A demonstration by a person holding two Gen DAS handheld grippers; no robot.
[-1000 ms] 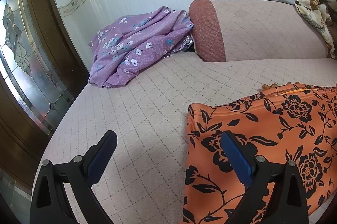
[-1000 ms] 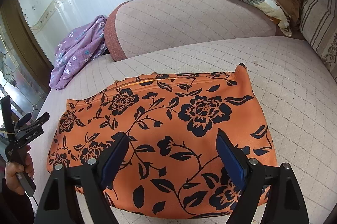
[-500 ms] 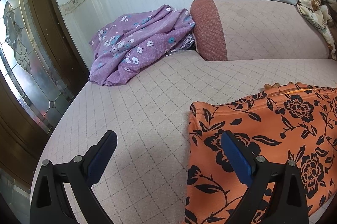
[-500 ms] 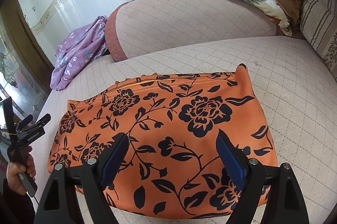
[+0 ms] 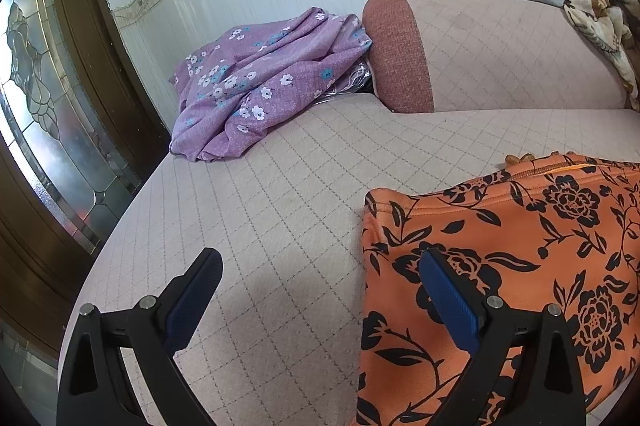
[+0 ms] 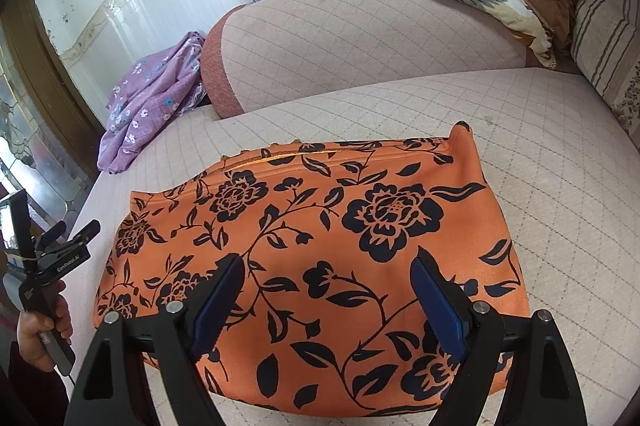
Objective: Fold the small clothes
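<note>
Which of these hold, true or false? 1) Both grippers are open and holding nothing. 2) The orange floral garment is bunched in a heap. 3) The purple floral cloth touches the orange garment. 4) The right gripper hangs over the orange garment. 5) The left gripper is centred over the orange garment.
1) True: left gripper and right gripper both stand wide open with nothing between the pads.
2) False: the orange garment lies spread flat on the quilted cushion.
3) False: the purple cloth sits apart, by the far end of the cushion.
4) True.
5) False: it straddles the garment's left edge, mostly over bare cushion.
</note>
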